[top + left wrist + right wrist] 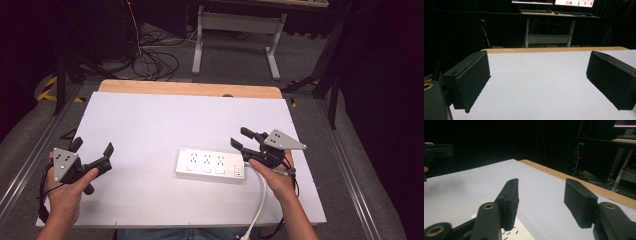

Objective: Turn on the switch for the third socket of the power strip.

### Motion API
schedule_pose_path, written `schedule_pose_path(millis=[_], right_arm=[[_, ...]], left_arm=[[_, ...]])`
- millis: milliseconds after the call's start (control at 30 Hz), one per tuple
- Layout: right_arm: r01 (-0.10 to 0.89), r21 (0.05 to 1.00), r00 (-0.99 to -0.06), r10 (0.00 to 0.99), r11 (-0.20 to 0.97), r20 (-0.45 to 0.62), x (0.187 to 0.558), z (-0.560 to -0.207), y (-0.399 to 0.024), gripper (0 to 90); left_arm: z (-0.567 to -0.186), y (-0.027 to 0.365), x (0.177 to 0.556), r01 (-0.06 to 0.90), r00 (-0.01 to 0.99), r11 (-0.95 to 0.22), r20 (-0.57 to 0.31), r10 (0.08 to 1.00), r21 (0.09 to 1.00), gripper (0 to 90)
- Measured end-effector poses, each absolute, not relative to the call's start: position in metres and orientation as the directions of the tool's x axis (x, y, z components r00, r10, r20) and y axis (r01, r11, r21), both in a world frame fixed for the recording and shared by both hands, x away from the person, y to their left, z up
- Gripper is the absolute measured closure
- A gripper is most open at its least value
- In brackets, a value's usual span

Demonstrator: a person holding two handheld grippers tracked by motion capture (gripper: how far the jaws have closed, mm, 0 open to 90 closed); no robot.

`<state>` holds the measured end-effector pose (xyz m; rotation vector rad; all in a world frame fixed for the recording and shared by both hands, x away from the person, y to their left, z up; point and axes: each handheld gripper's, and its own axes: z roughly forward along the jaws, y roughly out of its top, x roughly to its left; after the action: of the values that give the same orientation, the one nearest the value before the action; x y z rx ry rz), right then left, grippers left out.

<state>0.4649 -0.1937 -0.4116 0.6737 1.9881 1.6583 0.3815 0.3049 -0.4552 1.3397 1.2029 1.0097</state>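
Note:
A white power strip [210, 165] with three socket groups lies flat on the white table top [150, 125], right of centre. Its white cord [260, 200] runs off the near edge. My right gripper [240, 137] hovers over the strip's right end, jaws open with nothing between them. In the right gripper view the same jaws [544, 202] stand apart above a corner of the strip [510, 233]. My left gripper [92, 146] rests at the table's left side, well away from the strip, jaws wide open and empty. The left gripper view shows bare table between its pads [471, 80].
A wooden strip [190, 89] edges the far side of the table. Beyond it stand a white desk frame [235, 35] and a tangle of cables [155, 62] on the floor. Metal rails [350, 170] run along both sides of the table.

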Motion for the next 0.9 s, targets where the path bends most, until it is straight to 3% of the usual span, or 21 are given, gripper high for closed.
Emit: schedule_pose_path(millis=[700,900], right_arm=[[0.041,0.995,-0.756,0.654,0.094,-0.031,0.467,-0.412,-0.206,28.7],[0.04,0.995,-0.765,0.644,0.087,-0.025,0.468,-0.413,-0.209,8.6]], left_arm=[[-0.455,0.305,0.381,0.127,0.145,0.03,-0.048,0.988,0.991,5.4],[-0.455,0.305,0.381,0.127,0.144,0.031,-0.049,0.988,0.991,5.4]])
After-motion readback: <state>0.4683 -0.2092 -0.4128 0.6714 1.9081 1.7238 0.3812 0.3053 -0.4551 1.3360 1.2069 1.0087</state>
